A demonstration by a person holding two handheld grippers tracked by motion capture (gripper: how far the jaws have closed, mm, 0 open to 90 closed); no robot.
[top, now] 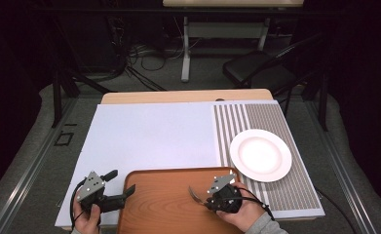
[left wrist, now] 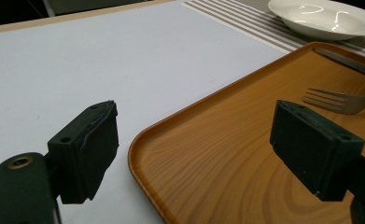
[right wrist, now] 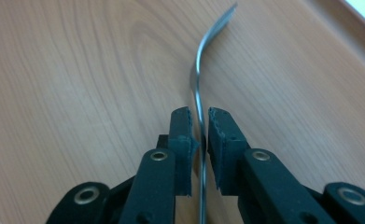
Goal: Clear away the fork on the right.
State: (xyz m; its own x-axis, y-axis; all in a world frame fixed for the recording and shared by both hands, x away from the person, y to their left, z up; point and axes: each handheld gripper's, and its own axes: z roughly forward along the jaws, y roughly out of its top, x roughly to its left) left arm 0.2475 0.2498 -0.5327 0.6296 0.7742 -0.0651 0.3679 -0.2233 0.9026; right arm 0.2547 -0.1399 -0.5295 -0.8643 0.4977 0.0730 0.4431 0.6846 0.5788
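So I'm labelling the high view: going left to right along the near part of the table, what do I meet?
Left gripper → tray → fork → right gripper → plate.

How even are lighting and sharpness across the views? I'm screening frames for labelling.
High view: dark surroundings, round white plate glares, soft detail. Left gripper view: plate shows streaky highlights; near black pads crisp. Right gripper view: even light, silver metal fork tip blurred.
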